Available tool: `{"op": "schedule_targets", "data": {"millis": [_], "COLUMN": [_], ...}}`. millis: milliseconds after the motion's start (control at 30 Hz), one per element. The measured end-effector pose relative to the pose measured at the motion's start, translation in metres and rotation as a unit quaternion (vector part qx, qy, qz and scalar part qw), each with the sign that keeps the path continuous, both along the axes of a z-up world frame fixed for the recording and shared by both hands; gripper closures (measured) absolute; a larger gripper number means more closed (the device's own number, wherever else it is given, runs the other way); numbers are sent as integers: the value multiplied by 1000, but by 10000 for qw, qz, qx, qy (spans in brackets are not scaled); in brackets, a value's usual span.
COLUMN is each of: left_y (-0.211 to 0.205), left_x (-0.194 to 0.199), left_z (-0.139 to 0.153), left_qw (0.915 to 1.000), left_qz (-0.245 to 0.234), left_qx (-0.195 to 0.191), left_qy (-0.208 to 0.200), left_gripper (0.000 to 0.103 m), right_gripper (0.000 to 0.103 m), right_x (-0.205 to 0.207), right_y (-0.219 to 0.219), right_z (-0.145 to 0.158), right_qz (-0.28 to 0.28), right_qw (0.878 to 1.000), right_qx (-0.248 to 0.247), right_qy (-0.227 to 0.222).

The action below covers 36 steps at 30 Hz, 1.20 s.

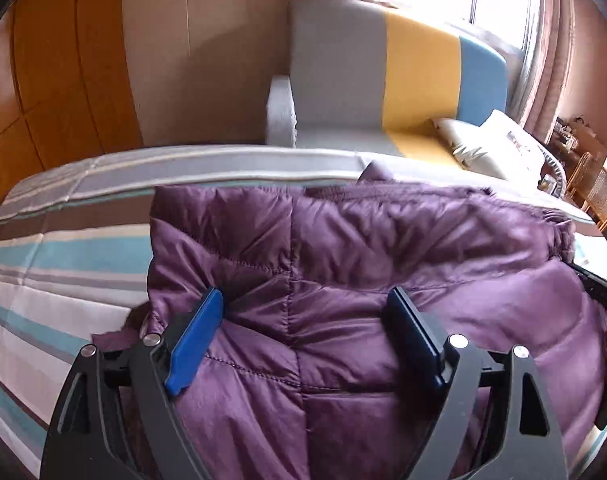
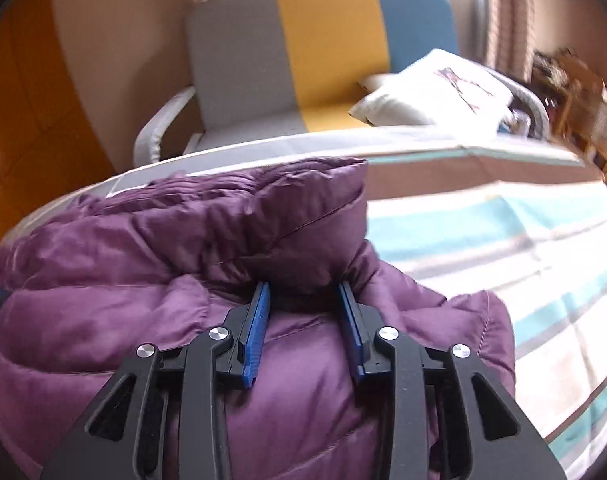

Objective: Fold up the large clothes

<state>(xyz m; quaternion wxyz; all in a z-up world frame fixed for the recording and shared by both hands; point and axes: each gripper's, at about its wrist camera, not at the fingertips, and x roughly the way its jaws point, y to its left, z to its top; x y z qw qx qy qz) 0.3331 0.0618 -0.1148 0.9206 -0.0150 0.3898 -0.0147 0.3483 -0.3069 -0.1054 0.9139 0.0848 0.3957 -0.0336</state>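
Observation:
A purple quilted down jacket [image 1: 343, 240] lies bunched and folded over on a striped bed cover [image 1: 63, 256]. My left gripper [image 1: 305, 294] rests on its left part with the jaws wide open. The blue pads [image 1: 199, 340] stand apart, with puffy fabric bulging between them but not clamped. In the right wrist view the same jacket [image 2: 143, 240] fills the lower left. My right gripper [image 2: 304, 285] stands partly open at a rolled fold of it. Fabric sits between the pads [image 2: 257, 332] with a dark gap at the tips.
Behind the bed [image 2: 483, 220] stands a sofa [image 1: 383, 72] in grey, yellow and blue with white pillows [image 2: 435, 88]. Wooden wardrobe doors [image 1: 55, 60] fill the left; a window with curtains and a wicker chair [image 1: 595, 192] are at the right.

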Motion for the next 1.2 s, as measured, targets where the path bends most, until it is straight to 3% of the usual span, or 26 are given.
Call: {"op": "schedule_targets", "data": {"millis": [333, 433, 600, 867, 1200], "left_y": [-3, -2, 4, 39, 51], "left_x": [10, -6, -42, -81, -90], "left_z": [-11, 0, 13, 2, -22], "left_qw": [9999, 9998, 9992, 9971, 9966], "left_qz": [-47, 114, 227, 701, 654], "left_qx": [-13, 138, 160, -299, -490], "left_qy": [105, -68, -295, -68, 107], "left_gripper": [14, 5, 4, 4, 3], "right_gripper": [72, 72, 72, 72, 72], "right_x": [3, -1, -19, -56, -65], "right_y": [1, 4, 11, 27, 19], "right_z": [-9, -3, 16, 30, -4], "right_qz": [-135, -129, -77, 103, -129], "right_qw": [9996, 9995, 9994, 9994, 9966], "right_qx": [-258, -296, -318, -154, -811], "right_qy": [33, 46, -131, -299, -53]}}
